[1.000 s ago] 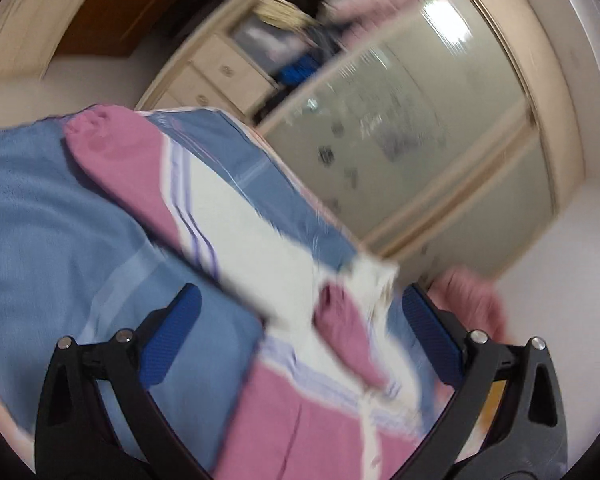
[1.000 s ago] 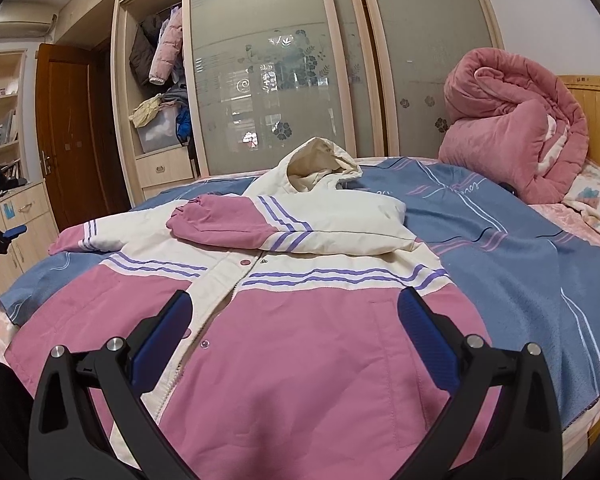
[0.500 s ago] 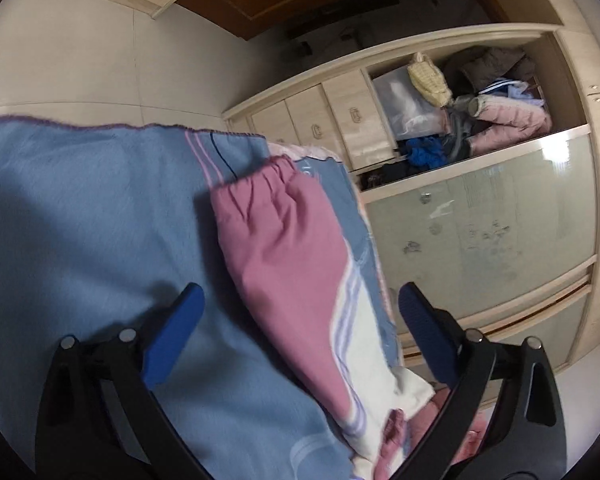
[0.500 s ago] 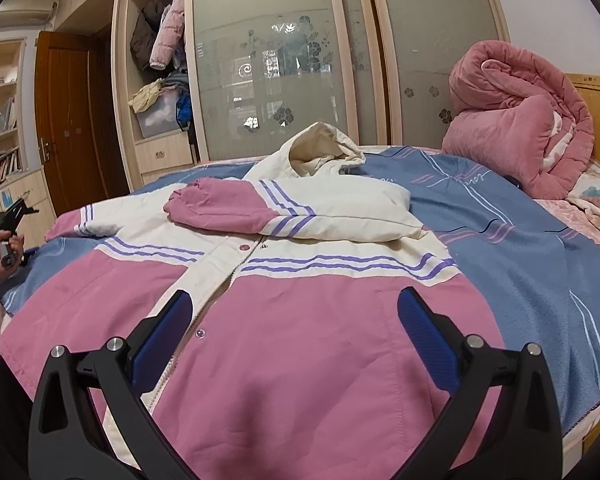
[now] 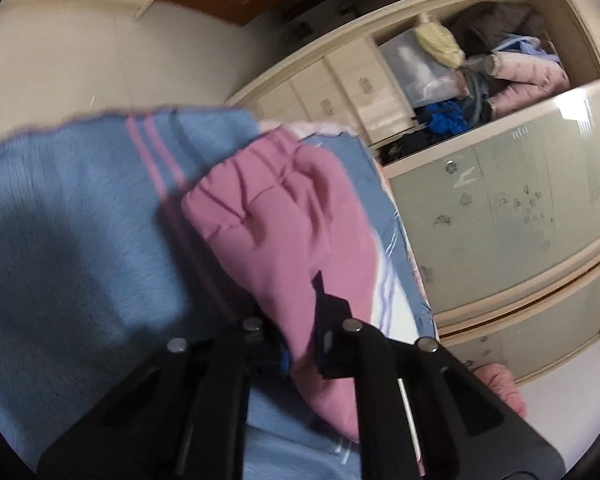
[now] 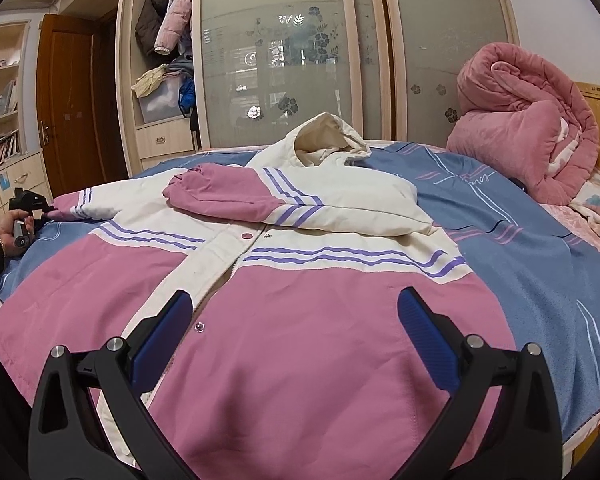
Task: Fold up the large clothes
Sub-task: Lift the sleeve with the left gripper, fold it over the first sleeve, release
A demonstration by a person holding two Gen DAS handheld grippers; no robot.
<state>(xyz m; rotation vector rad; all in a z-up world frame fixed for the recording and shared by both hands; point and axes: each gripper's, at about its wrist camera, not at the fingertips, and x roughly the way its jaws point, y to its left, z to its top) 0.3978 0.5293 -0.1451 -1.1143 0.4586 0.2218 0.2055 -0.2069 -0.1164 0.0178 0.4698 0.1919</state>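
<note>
A large pink and white hooded jacket (image 6: 284, 328) with purple stripes lies front up on the bed. One sleeve (image 6: 236, 196) is folded across its chest. The other sleeve stretches to the far left, where my left gripper (image 6: 30, 210) holds its end. In the left wrist view my left gripper (image 5: 300, 340) is shut on the pink sleeve cuff (image 5: 284, 216). My right gripper (image 6: 292, 332) is open and empty, hovering just above the jacket's pink lower half.
The blue bedspread (image 6: 532, 248) covers the bed. A rolled pink quilt (image 6: 528, 120) lies at the wooden headboard on the right. A wardrobe with glass sliding doors (image 6: 284, 60) and open shelves of clothes stands behind the bed. A brown door (image 6: 64, 100) is at left.
My left gripper has swung to the outstretched sleeve's end and shut on the pink cuff. My right gripper has edged slightly forward over the jacket and stayed open.
</note>
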